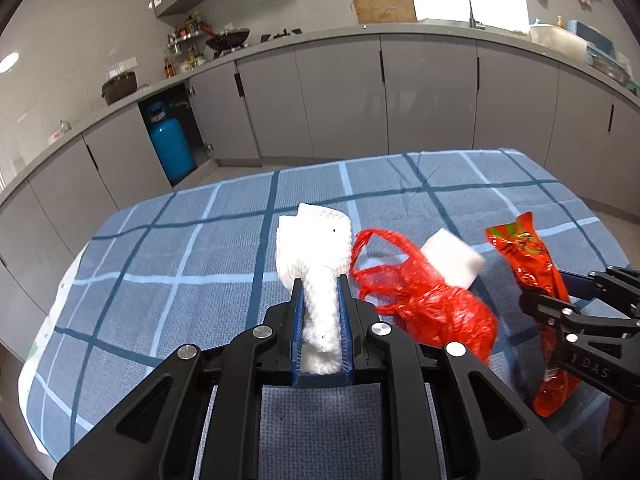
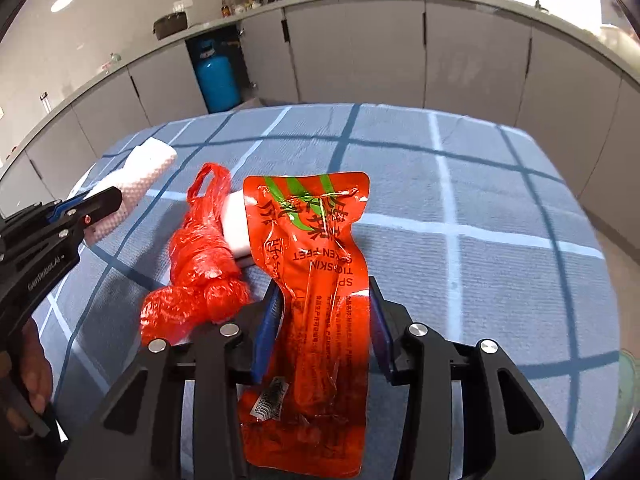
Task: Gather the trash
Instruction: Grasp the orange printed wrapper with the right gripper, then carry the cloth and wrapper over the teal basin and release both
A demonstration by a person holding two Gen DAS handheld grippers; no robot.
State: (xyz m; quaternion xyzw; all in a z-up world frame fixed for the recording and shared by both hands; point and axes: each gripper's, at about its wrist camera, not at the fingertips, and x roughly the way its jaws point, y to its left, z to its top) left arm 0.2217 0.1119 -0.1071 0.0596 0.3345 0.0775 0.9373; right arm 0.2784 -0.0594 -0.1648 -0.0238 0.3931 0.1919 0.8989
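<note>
Pick-up step: the left claw (image 1: 320, 284) grips a crumpled white paper towel (image 1: 312, 240), the right claw (image 2: 324, 300) a glossy red snack wrapper (image 2: 312, 280). Next — probably carry both to a bin; none is visible. A crinkled red plastic bag (image 1: 424, 300) remains on the blue-checked surface (image 1: 180, 260).

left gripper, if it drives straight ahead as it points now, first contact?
The left gripper, shut on the white paper towel, points over bare tablecloth. The red plastic bag lies right of that line. Path looks free to the table's far edge, though depth is unclear.

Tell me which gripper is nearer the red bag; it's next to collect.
Left, by a little, as far as these views show. The left gripper, shut on the paper towel, sits just beside the red bag. The right gripper, holding the wrapper, is on the bag's other side.
</note>
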